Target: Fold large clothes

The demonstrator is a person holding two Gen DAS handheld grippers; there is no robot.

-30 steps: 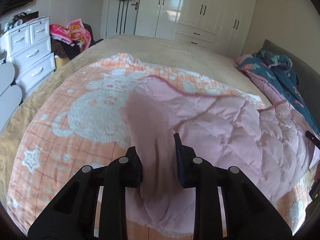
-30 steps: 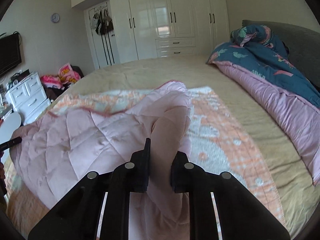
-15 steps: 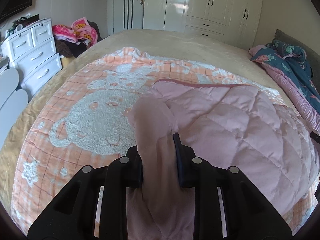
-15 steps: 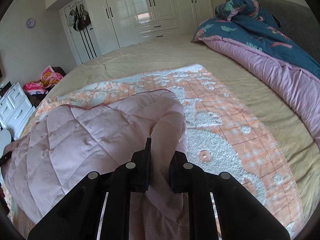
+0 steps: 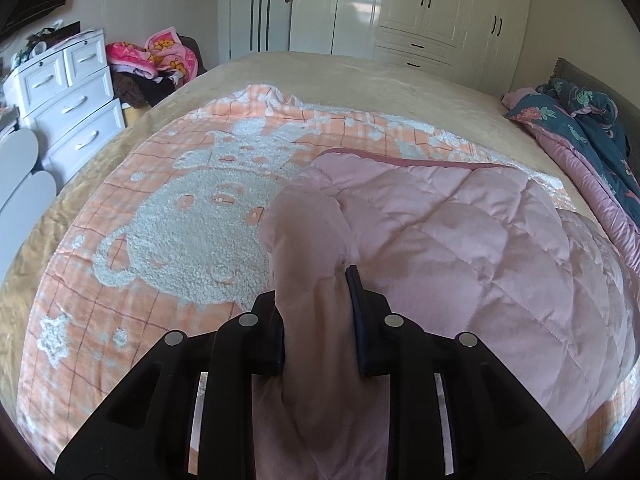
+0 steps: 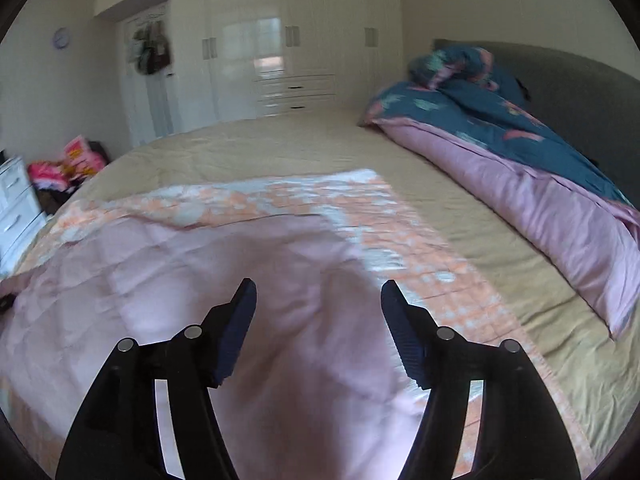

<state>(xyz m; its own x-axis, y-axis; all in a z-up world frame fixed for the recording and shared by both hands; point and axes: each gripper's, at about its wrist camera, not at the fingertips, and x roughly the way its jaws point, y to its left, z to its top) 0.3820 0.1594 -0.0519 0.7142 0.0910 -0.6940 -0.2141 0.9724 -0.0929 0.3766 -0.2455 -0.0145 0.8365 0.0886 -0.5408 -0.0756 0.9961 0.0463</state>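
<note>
A pink quilted garment [image 5: 460,248] lies folded over on an orange and white blanket [image 5: 168,216] on the bed. My left gripper [image 5: 316,292] is shut on a bunched fold of the pink garment, which runs up between its fingers. In the right wrist view the same pink garment [image 6: 224,280] lies flat below my right gripper [image 6: 318,296]. Its jaws are opening and stand wide apart, with the fabric beneath them and nothing pressed between the pads. This view is blurred.
A blue and pink duvet [image 6: 520,168] is heaped along the bed's right side by the grey headboard [image 6: 568,92]. White drawers [image 5: 68,104] and a pile of pink clothes [image 5: 156,60] stand at the left. White wardrobes [image 5: 420,12] line the far wall.
My right gripper was shut on a fold of the pink garment and has let it go, jaws now wide, the fabric lying flat. The left gripper keeps its grip and has sunk a little.
</note>
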